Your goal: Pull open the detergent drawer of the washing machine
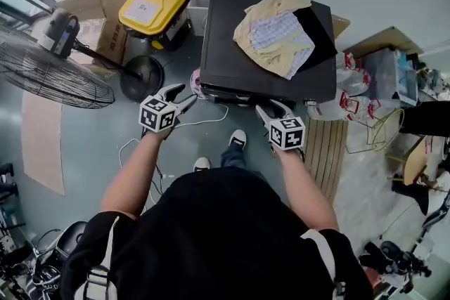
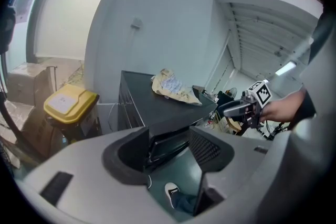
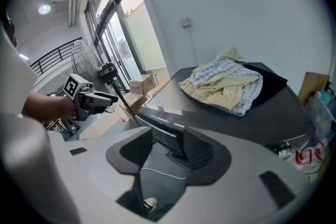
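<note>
Hovering w/ jaws spread & nothing between them: 2 tongs, left gripper [image 1: 187, 93] & right gripper [image 1: 273, 107], side by side, just short of the front panel [image 1: 232, 91] of 1 dark washing machine [image 1: 225, 38]. Detergent drawer is somewhere on that panel; can't pick it out. On top, 1 heap of clothes [image 1: 278, 35]. Left of the machine: 1 yellow bin [image 1: 153, 7], 1 floor fan [image 1: 49, 70]. 2 shoes [image 1: 238, 139] below.

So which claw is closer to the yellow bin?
Left. The left claw hovers by the washing machine's front left corner, the side where the yellow bin stands; the right claw is farther along the machine's front, toward its right.
</note>
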`<state>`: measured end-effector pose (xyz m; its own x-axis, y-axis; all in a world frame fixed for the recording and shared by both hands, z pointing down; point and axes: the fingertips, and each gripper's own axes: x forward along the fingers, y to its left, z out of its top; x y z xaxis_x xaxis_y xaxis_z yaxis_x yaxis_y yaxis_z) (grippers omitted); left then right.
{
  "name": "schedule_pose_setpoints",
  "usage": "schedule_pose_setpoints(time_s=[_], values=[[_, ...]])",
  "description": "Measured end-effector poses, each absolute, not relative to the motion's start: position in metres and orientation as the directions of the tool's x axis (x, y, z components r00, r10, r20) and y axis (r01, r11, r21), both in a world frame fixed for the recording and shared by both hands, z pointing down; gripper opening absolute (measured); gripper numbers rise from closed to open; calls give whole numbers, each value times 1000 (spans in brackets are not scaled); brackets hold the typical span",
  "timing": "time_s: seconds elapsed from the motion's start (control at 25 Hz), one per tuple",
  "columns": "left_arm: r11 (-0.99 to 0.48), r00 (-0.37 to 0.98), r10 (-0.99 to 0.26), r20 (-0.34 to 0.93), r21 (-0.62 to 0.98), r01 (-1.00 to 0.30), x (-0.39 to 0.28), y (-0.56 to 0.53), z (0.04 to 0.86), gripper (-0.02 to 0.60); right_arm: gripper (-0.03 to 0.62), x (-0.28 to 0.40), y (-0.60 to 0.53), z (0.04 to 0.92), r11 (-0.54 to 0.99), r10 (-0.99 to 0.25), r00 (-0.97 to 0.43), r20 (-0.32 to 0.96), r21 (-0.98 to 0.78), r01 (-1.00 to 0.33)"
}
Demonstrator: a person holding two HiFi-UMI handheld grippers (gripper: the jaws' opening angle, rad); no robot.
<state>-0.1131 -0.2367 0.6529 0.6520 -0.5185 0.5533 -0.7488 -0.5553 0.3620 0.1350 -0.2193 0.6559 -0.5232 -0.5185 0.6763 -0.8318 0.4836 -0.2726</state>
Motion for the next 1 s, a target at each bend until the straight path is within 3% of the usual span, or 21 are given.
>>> schedule_pose_setpoints(time_s=[1.0], values=[[-504,640,-438,631,418,-756,-98,-244,733,210,190,115,-228,725,496,-416,-543,729,-318,-808]])
